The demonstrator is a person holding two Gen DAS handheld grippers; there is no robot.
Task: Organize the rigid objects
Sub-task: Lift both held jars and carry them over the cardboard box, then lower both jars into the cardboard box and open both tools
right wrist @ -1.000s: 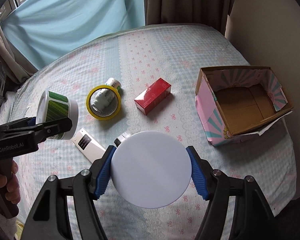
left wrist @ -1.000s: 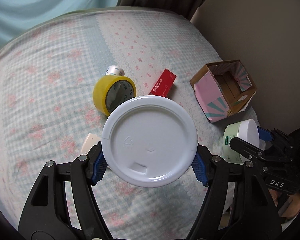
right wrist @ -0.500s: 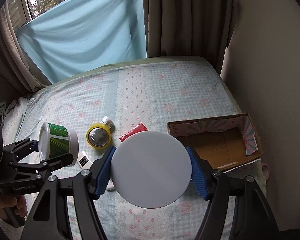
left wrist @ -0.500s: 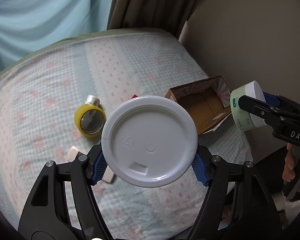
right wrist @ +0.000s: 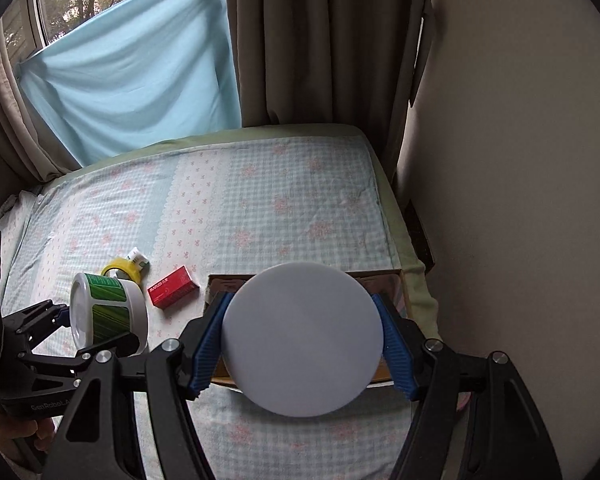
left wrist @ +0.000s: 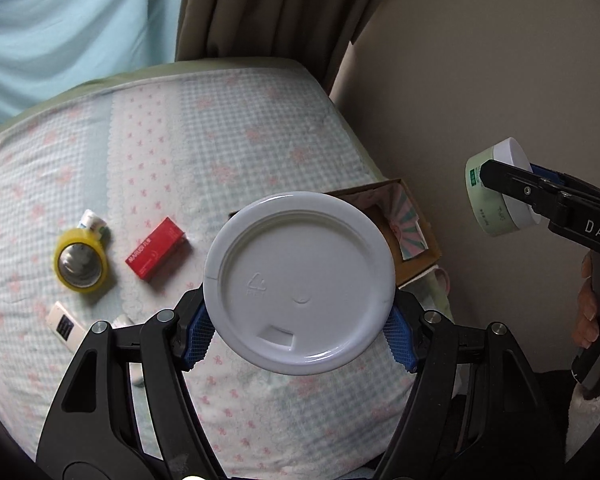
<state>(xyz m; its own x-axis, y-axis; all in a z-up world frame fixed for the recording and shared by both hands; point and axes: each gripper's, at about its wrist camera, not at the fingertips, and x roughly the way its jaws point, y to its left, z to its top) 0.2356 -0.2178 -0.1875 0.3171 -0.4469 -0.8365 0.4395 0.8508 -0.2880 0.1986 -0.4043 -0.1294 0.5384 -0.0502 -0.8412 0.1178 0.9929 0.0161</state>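
Green-labelled tub (right wrist: 108, 316): clamped by its sides in the left tool (left wrist: 299, 336), hanging in the air above the near left of the bed (left wrist: 220, 140), white lid facing the camera. Grip on a smooth round wall only, so likely to slip or twist out if jolted. Would then drop onto the soft bedding and probably roll off the near edge.

Below and beyond it, loose on the bed: a flat white remote-like piece (left wrist: 62, 322), a yellow tape roll (left wrist: 82, 264) with a small bottle (left wrist: 92, 220) touching its far side, and a red carton (left wrist: 156, 250) just right of the roll. Could be knocked or scattered by a falling tub, the roll and bottle being free to roll.

Further right, cardboard box (left wrist: 412, 224): open-topped, at the bed's right edge near the wall, largely hidden behind both held things in both views. Risks a blind approach, with a rim strike, a folded flap, or the light box shoved over the edge.

Far right, pale green jar (left wrist: 500, 188): squeezed in the right tool (right wrist: 302, 344), also airborne, over the box's near side. Could collide with the tub if both go to the box together, or land sideways if let go from too high.
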